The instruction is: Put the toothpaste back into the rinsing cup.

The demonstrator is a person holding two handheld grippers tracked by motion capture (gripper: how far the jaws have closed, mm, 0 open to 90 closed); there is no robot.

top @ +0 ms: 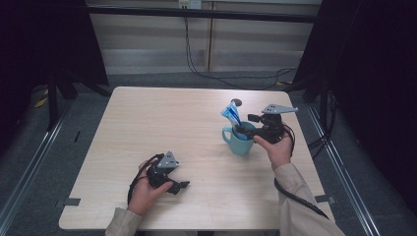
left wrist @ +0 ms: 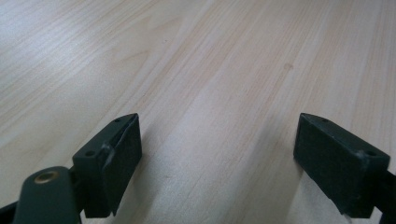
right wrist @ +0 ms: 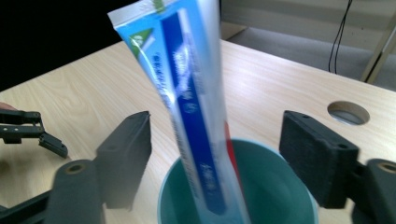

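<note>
A teal mug (top: 239,141) stands on the right half of the wooden table (top: 162,123). A blue and white toothpaste tube (top: 230,115) stands upright in it, its flat end leaning up and to the left. My right gripper (top: 246,127) hovers at the mug's rim. In the right gripper view its jaws stand wide on both sides of the tube (right wrist: 187,102) above the mug (right wrist: 275,186), and neither pad touches it. A red sliver shows behind the tube inside the mug. My left gripper (top: 179,186) rests open near the front edge, with bare wood between its pads (left wrist: 112,158).
A round cable hole (top: 236,103) lies in the table just behind the mug. Dark frame posts and cables stand beyond the far edge. The left gripper (right wrist: 28,130) shows far off in the right gripper view.
</note>
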